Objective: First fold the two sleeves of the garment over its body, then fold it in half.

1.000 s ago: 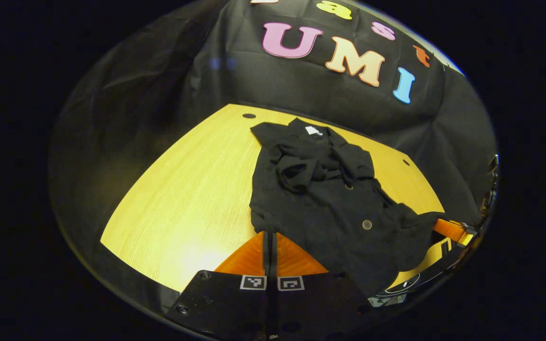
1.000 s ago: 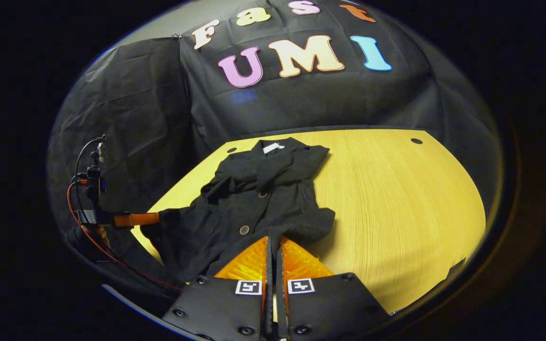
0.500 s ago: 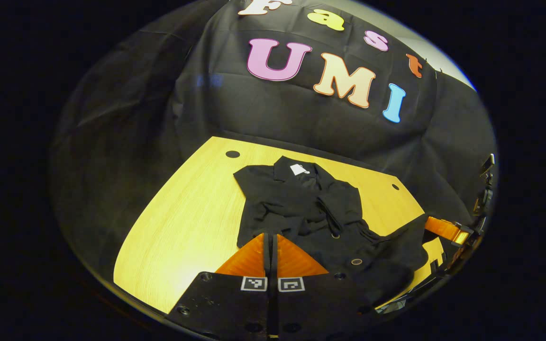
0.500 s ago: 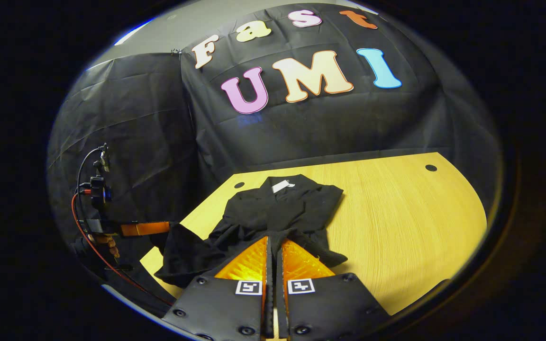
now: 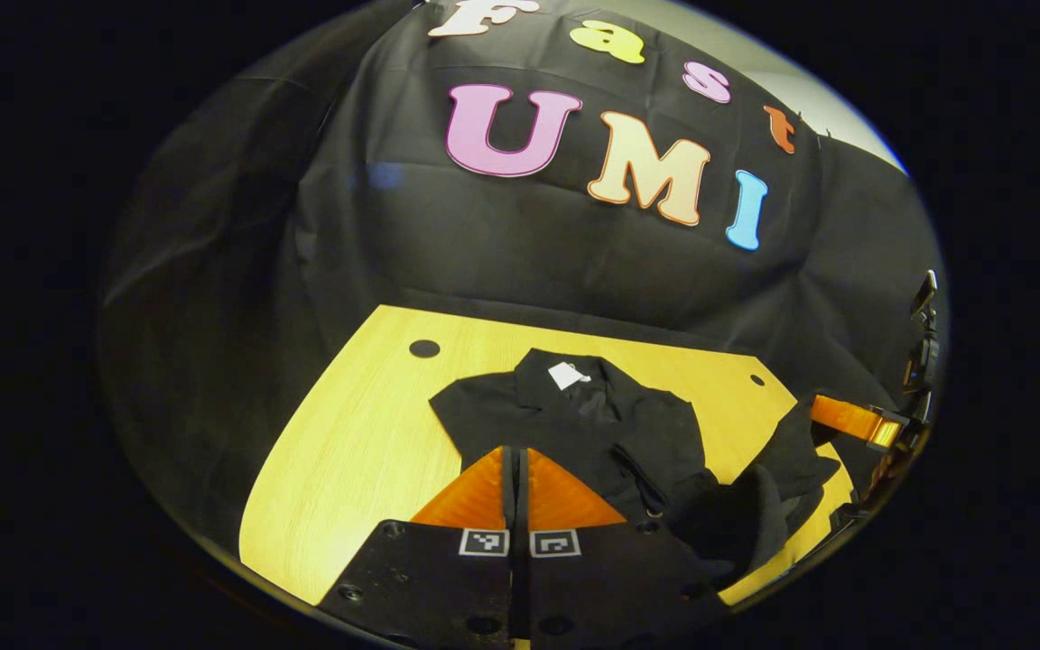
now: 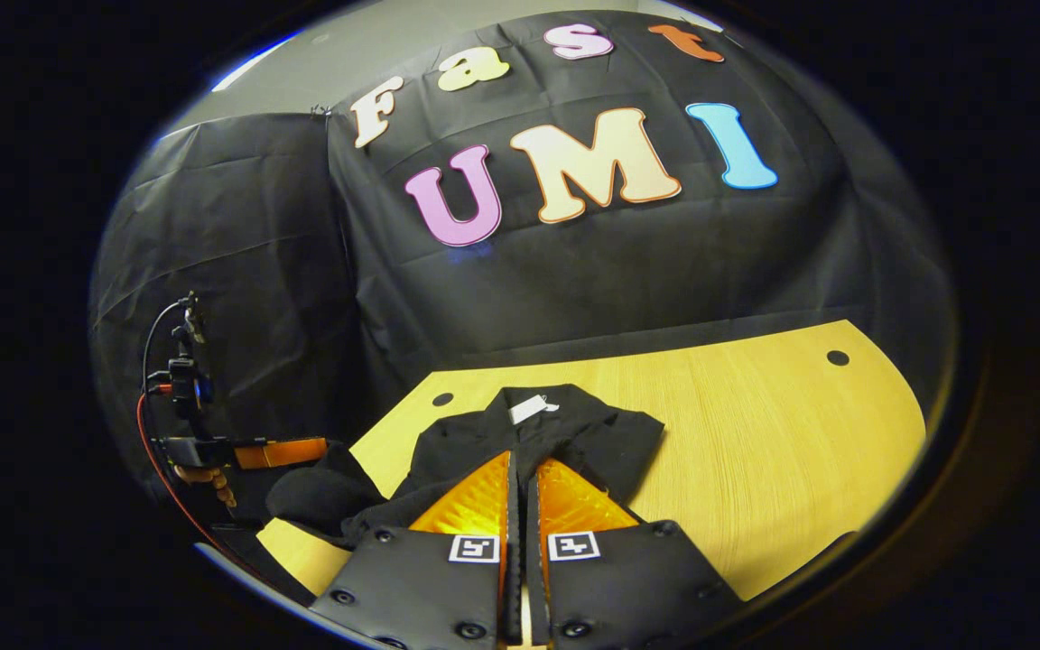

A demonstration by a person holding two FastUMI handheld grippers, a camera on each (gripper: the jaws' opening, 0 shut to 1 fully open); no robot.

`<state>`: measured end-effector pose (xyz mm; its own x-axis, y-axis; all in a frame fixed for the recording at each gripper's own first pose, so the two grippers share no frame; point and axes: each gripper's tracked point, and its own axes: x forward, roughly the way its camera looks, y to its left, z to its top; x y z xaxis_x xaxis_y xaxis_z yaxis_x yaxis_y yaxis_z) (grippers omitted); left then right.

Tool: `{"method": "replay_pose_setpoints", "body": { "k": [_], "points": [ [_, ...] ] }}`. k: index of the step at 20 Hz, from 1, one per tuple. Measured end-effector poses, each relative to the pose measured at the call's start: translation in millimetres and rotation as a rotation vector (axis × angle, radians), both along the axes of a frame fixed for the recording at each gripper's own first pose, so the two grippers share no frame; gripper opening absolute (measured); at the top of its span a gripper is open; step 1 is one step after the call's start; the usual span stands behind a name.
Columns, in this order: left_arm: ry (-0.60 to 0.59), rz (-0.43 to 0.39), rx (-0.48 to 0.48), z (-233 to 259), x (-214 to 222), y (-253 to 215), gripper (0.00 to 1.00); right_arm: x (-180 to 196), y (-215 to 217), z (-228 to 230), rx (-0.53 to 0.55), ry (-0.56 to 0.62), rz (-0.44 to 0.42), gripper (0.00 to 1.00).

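Garment (image 5: 574, 424) lies on table (image 5: 348, 451), collar end toward the booth's wall, white tag (image 5: 567, 375) at the collar. Left gripper (image 5: 515, 451) sits at the garment's near left hem corner; right gripper (image 6: 520, 460) at the near right corner. Near hem hangs raised between them, above the table. Table holes (image 6: 837, 357) lie along the far edge

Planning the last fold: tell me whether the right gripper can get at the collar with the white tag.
Probably yes: the collar lies just beyond the right gripper, only flat garment between, though its fingers are shut on the hem.
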<state>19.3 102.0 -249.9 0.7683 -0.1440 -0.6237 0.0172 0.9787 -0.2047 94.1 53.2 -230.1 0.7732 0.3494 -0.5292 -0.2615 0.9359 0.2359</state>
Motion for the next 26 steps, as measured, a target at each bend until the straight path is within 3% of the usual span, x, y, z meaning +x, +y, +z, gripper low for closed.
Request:
{"method": "replay_pose_setpoints", "body": {
  "k": [4,10,15,17,19,21,22,23,26],
  "points": [
    [-0.035,-0.008,-0.001,1.1,40.9,6.5,0.00,36.4,2.6,2.7,0.000,-0.019,-0.032,0.02],
    [-0.080,-0.052,0.058,-7.1,85.3,13.0,0.00,82.5,2.7,0.1,-0.006,-0.030,-0.082,0.05],
    [-0.073,-0.022,0.050,-21.1,108.7,25.0,0.00,110.9,-2.2,-4.7,-0.030,-0.031,-0.120,0.05],
    [-0.096,0.030,0.108,-20.6,123.4,46.7,0.00,122.2,-5.6,-5.9,-0.042,-0.035,-0.146,0.05],
    [-0.205,0.135,0.215,-6.3,147.3,83.7,0.00,131.2,-17.5,-9.8,-0.067,-0.020,-0.228,0.05],
    [-0.334,0.189,0.231,21.5,161.0,95.7,0.97,141.1,-32.3,12.1,-0.107,-0.094,-0.314,0.68],
    [-0.378,0.181,0.213,42.7,153.3,86.8,0.89,141.7,-35.6,18.9,-0.128,-0.149,-0.338,1.00],
    [-0.396,0.173,0.209,49.7,153.1,84.8,0.94,142.6,-37.8,31.8,-0.144,-0.195,-0.348,0.97],
    [-0.395,0.134,0.201,59.3,140.6,74.6,0.92,131.3,-39.2,45.5,-0.190,-0.250,-0.360,0.97]
  ]
}}
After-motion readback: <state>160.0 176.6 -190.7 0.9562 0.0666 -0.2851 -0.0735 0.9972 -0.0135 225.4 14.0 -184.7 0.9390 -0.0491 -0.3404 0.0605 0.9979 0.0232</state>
